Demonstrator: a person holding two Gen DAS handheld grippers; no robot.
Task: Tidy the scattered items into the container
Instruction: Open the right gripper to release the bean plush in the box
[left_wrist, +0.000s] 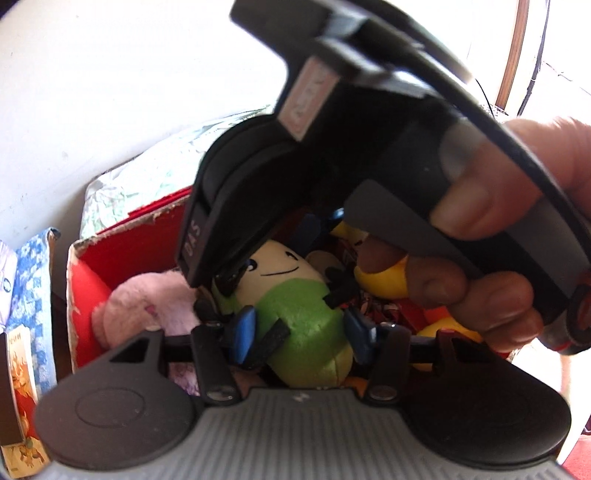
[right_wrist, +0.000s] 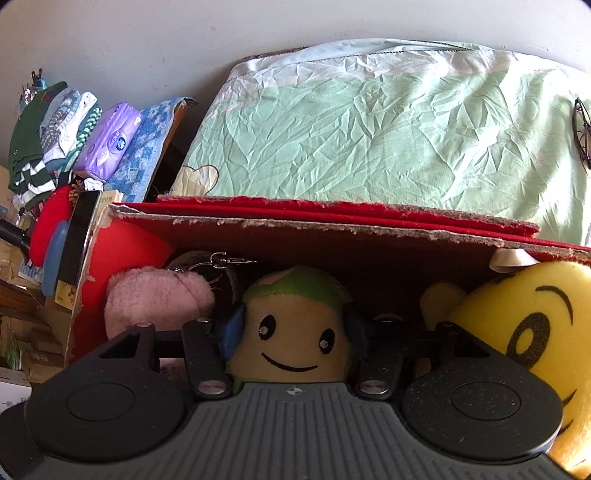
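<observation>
Bright daylight, blown out to white on the wall (left_wrist: 110, 74) toward 11 o'clock and at the 1 o'clock corner of the left wrist view. Deep shadow inside the red box (right_wrist: 332, 240). Strong fisheye bending at all edges. Nearest black parts soft, slightly blurred.

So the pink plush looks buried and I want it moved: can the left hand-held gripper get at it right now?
Probably not directly: the left hand-held gripper straddles the green smiling plush, and the right hand-held gripper crowds overhead. The pink plush lies beside it.
</observation>
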